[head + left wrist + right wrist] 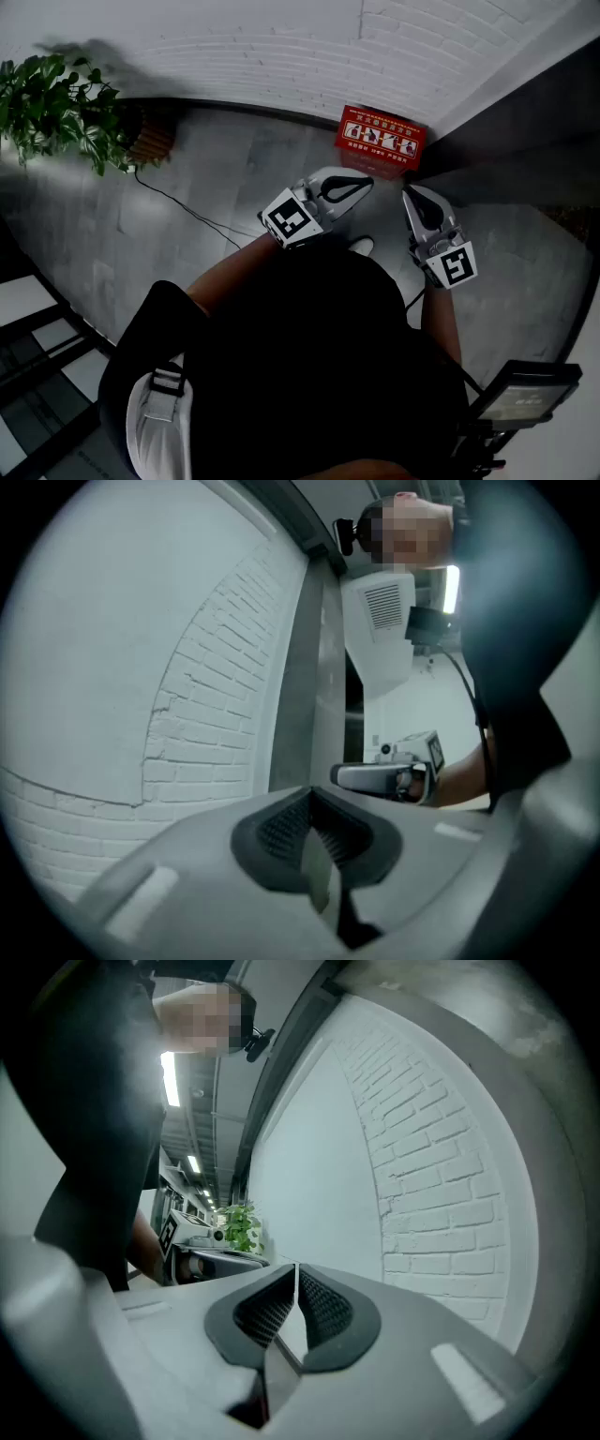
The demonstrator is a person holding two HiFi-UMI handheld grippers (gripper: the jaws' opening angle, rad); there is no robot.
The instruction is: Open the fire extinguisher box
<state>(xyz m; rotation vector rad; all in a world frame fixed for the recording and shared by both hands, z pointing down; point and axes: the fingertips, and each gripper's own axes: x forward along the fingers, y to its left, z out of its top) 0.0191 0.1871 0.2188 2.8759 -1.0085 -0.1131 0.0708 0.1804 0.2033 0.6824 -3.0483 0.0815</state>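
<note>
The red fire extinguisher box (380, 139) stands on the grey floor against the white brick wall (281, 47), its lid with white pictograms facing up and closed. My left gripper (367, 183) is held level just short of the box's near side, jaws shut and empty. My right gripper (410, 190) hovers to the right of it, near the box's right corner, also shut with nothing between its pads. In the left gripper view the closed jaws (314, 794) point along the wall. The right gripper view shows its jaws (296, 1269) closed too. Neither gripper view shows the box.
A potted green plant (56, 103) stands at the far left by the wall, and a thin black cable (187, 211) runs from it across the floor. A dark wall panel (534, 122) rises to the right of the box. A black device (525, 394) sits at the lower right.
</note>
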